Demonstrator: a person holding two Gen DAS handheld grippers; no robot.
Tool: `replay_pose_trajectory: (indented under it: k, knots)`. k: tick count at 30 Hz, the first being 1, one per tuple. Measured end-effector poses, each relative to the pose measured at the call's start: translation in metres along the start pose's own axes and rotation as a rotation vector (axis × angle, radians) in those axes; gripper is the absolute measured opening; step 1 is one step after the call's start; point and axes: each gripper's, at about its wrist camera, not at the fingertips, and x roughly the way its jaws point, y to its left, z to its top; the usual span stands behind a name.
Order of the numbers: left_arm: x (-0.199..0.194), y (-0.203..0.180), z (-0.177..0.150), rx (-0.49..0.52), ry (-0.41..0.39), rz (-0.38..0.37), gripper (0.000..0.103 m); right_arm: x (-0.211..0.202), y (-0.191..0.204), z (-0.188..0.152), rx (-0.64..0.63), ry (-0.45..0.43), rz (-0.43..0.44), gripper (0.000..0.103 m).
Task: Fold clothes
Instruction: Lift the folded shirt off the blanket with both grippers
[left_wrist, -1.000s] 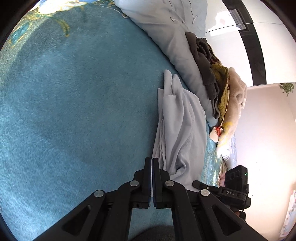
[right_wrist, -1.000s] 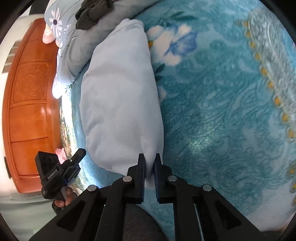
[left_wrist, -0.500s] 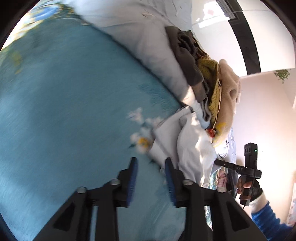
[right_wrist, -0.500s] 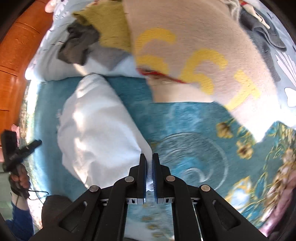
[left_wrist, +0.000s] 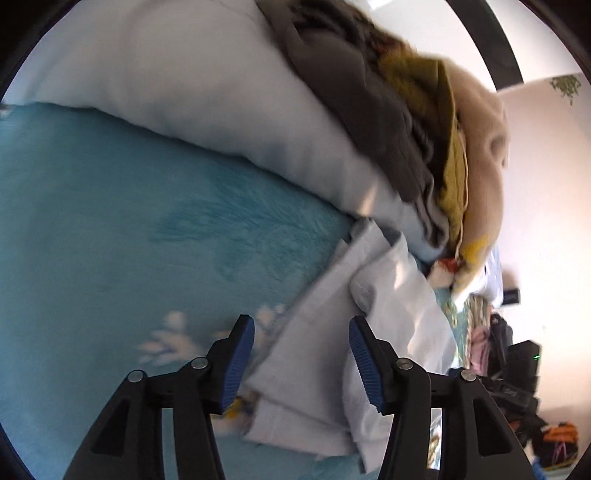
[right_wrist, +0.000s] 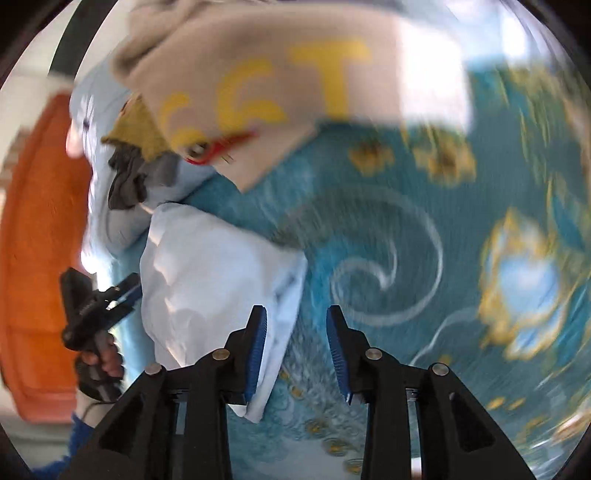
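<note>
A teal floral blanket (left_wrist: 110, 240) (plush) meets an orange wooden headboard (right_wrist: 40, 240).

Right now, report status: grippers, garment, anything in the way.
Left gripper and right gripper open, jaws just opening, gripping nothing. Pale blue garment folded on the blanket. Clothes pile close behind.

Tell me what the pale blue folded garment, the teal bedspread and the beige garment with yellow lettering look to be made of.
Pale blue folded garment: thin, smooth woven cloth, probably cotton; matte, with sharp creases.
Teal bedspread: plush, fleece-like; its short nap shows brushed streaks.
Beige garment: thick and fuzzy, likely fleece or knit; soft rounded folds, flat yellow letters. Motion blur leaves this open.
</note>
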Motion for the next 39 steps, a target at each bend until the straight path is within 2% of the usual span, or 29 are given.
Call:
replay_pose_trajectory:
  k: [3, 6, 12, 13, 14, 17, 18, 19, 20, 21, 23, 25, 27, 29, 33, 36, 38, 39]
  knots:
    - [0.008, -0.006, -0.001, 0.031, 0.022, -0.006, 0.062, 0.022, 0.0, -0.015, 0.109, -0.032, 0.106, 0.043]
    - [0.012, -0.01, -0.003, 0.034, 0.054, -0.036, 0.063, 0.036, 0.005, -0.019, 0.134, -0.041, 0.144, 0.046]
    - [0.024, -0.014, -0.005, -0.003, 0.121, -0.107, 0.061, 0.051, 0.022, -0.032, 0.145, -0.043, 0.257, 0.046]
    - [0.025, -0.014, -0.005, -0.014, 0.125, -0.111, 0.061, 0.053, 0.02, -0.034, 0.167, -0.055, 0.278, 0.041]
    - [0.027, -0.015, -0.005, -0.026, 0.13, -0.115, 0.059, 0.054, 0.019, -0.035, 0.188, -0.065, 0.296, 0.033]
    - [0.031, -0.018, -0.01, -0.067, 0.15, -0.14, 0.049, 0.059, 0.019, -0.034, 0.224, -0.07, 0.319, 0.017]
    - [0.032, -0.019, -0.013, -0.078, 0.151, -0.135, 0.048, 0.058, 0.021, -0.03, 0.218, -0.067, 0.316, 0.015]
    - [0.032, -0.02, -0.015, -0.082, 0.147, -0.116, 0.041, 0.055, 0.023, -0.026, 0.211, -0.064, 0.307, 0.012]
    - [0.032, -0.021, -0.016, -0.085, 0.144, -0.097, 0.026, 0.052, 0.026, -0.02, 0.199, -0.063, 0.305, 0.011]
    - [0.03, -0.021, -0.02, -0.104, 0.14, -0.103, 0.021, 0.048, 0.029, -0.014, 0.186, -0.062, 0.302, 0.011]
    - [0.026, -0.024, -0.028, -0.134, 0.136, -0.127, 0.018, 0.034, 0.035, -0.001, 0.148, -0.06, 0.296, 0.01]
    - [0.018, -0.038, -0.046, -0.143, 0.141, -0.192, 0.017, 0.013, 0.037, 0.012, 0.091, -0.066, 0.281, 0.009]
    - [0.016, -0.053, -0.064, -0.131, 0.16, -0.231, 0.017, -0.009, 0.037, 0.025, 0.03, -0.072, 0.258, 0.009]
    - [0.021, -0.063, -0.079, -0.108, 0.173, -0.212, 0.017, -0.019, 0.027, 0.034, -0.005, -0.058, 0.206, 0.009]
    - [0.039, -0.063, -0.085, -0.102, 0.194, -0.106, 0.019, -0.02, -0.005, 0.047, -0.004, -0.033, 0.109, 0.009]
    - [0.032, -0.059, -0.086, -0.118, 0.183, -0.089, 0.026, -0.023, -0.032, 0.048, 0.055, -0.037, 0.11, 0.009]
    - [0.021, -0.056, -0.085, -0.121, 0.143, -0.075, 0.042, -0.027, -0.038, 0.041, 0.034, -0.042, 0.115, 0.012]
    - [0.015, -0.054, -0.083, -0.125, 0.116, -0.069, 0.046, -0.026, -0.038, 0.036, 0.016, -0.032, 0.121, 0.012]
